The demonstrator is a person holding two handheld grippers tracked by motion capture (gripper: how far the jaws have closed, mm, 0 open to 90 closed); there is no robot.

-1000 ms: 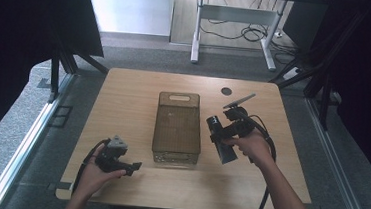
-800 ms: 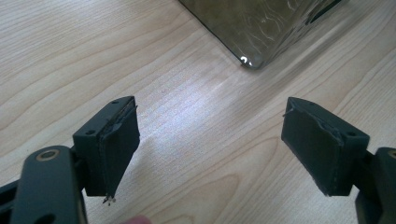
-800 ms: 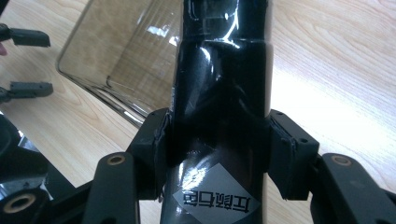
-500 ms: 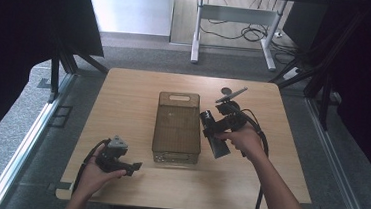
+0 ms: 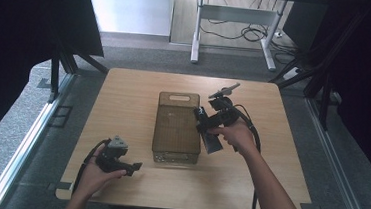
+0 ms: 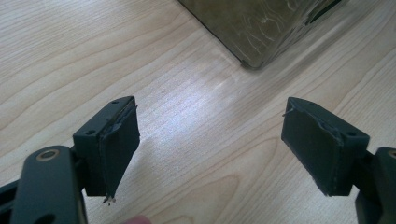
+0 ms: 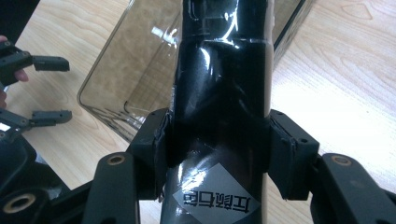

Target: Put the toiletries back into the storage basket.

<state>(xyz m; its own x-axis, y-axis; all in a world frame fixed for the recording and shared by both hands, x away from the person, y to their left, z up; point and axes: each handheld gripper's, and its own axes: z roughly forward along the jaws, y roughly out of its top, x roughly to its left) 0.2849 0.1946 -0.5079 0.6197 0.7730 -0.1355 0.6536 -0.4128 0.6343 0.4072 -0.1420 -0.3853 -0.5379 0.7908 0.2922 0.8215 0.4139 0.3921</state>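
Note:
My right gripper [image 5: 207,125] is shut on a glossy black bottle [image 7: 219,88] with a silver diamond label. Both pads press its sides, and it hangs at the right edge of a smoky see-through bin [image 5: 176,129]. In the right gripper view the bottle reaches out over the bin's [image 7: 135,60] open top. In the high view the bottle [image 5: 211,142] slants along the bin's right wall. At the table's front left, my left gripper [image 5: 136,167] rests in the person's hand. Its jaws are open with nothing but bare wood between them [image 6: 210,149], and they point at a corner of the bin [image 6: 261,28].
The bin stands in the middle of a light wooden table [image 5: 267,181], with its handle slot at the far end. A cable [image 5: 254,135] trails from the right gripper along the forearm. A metal table frame [image 5: 235,18] stands on the floor beyond.
The right hand has carried the black bottle leftward, from clear of the bin to right against its right edge. The left hand and gripper have stayed put.

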